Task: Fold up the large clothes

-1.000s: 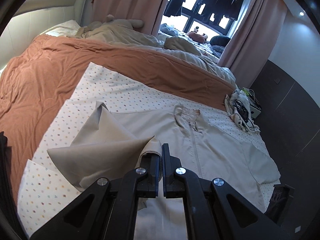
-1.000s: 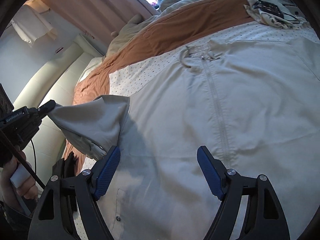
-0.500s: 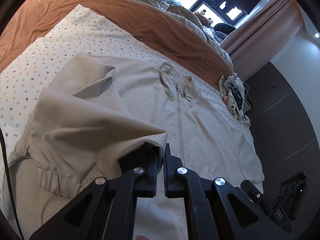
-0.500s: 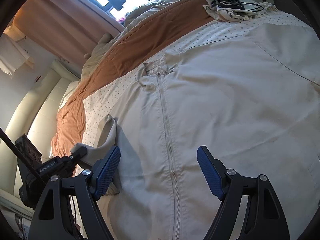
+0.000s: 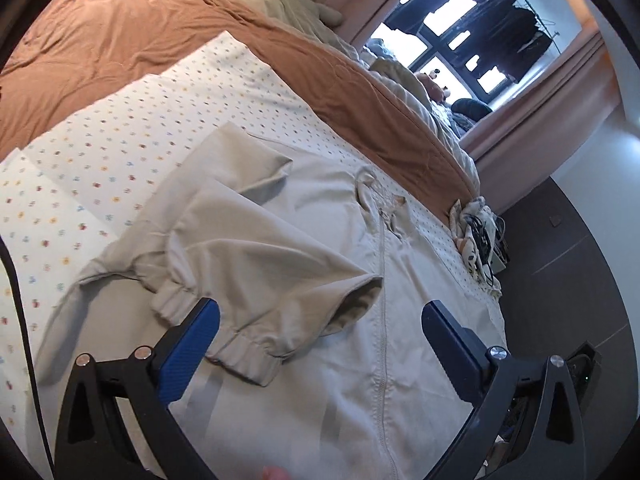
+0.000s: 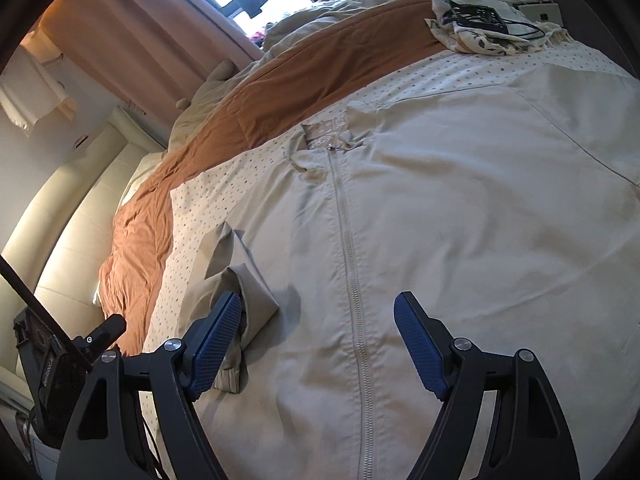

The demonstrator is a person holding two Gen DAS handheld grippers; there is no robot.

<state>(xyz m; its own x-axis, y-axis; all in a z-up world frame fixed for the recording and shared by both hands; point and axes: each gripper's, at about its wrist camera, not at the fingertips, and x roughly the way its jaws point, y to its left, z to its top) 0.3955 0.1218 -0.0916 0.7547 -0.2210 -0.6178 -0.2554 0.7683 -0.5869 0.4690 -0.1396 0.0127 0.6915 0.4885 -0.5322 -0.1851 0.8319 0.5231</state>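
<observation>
A large beige zip-front jacket [image 5: 404, 280] [image 6: 460, 208] lies front up on the dotted bed sheet [image 5: 132, 148]. Its left sleeve [image 5: 256, 264] is folded across the chest, with the elastic cuff [image 5: 244, 360] lying just ahead of my left gripper [image 5: 320, 320]. That gripper's jaws are opening wide, and the cloth lies loose below them, touched by neither pad. My right gripper [image 6: 318, 326] hovers open over the zipper [image 6: 352, 280] at the lower front. The folded sleeve [image 6: 240, 276] lies beside its left finger.
A rust-brown quilt [image 5: 168, 48] [image 6: 280, 96] covers the far half of the bed. A patterned cloth with black cables [image 5: 476, 236] [image 6: 484, 24] sits at the bed's corner. Beyond are pink curtains [image 5: 532, 128], a window and a dark floor [image 5: 568, 280]. The other gripper's black body [image 6: 52, 364] shows at the left.
My left gripper carried the sleeve over onto the jacket's chest, came down, and opened, letting the sleeve go. My right gripper drifted over the jacket toward the zipper, staying open.
</observation>
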